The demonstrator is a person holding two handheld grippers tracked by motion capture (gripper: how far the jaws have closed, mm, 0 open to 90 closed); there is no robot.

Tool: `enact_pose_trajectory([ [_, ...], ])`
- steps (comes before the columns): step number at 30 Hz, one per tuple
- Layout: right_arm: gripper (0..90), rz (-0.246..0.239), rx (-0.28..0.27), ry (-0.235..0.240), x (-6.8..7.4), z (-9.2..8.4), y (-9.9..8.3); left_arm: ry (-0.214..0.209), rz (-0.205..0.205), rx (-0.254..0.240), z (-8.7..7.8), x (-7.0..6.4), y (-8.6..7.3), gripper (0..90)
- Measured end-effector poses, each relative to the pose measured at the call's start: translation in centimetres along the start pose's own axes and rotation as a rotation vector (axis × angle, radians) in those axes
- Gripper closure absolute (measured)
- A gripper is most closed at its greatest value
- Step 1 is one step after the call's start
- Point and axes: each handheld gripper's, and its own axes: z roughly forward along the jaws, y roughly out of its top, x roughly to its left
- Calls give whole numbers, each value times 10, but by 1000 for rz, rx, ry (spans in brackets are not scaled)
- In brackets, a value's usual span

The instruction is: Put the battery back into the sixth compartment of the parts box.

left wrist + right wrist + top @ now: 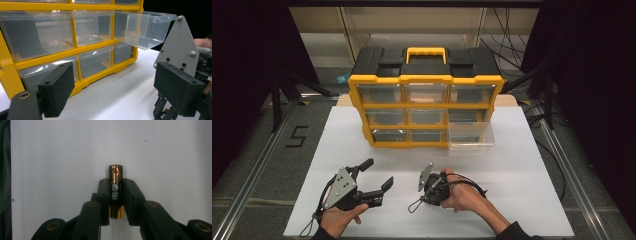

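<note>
Gold cylinder, seemingly a battery, gripped by right claw; left claw open.

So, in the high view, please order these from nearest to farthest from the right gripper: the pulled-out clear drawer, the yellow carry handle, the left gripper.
1. left gripper, beside the right gripper, toward the left.
2. pulled-out clear drawer, bottom right of the yellow organizer.
3. yellow carry handle, on the organizer's black top, at the back.

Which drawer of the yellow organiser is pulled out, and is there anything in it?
The bottom right drawer of the organiser is pulled out, jutting forward past the frame while the others sit flush. It looks empty: its clear walls show nothing inside.
</note>
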Motion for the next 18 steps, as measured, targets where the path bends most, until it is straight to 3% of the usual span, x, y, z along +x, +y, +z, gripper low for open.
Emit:
enact_pose_trajectory([
  [7,769,3,-1,-6,1,-1,0,0,3,-2,0,0,0,162],
  [8,769,-17,-17,-13,0,0,0,0,2,-1,0,0,0,162],
  [10,769,-15,-28,-17,0,-3,0,-2,7,-6,0,1,0,162],
  [11,769,16,-49,-9,1,-7,1,-10,9,-18,1,2,0,162],
  [14,769,14,-64,-14,0,-11,1,1,3,0,-1,1,1,162],
  [15,769,11,-98,-18,-1,-17,1,-9,12,-17,1,2,0,162],
  [18,769,12,-102,-35,-1,-21,1,2,2,1,-1,1,1,162],
])
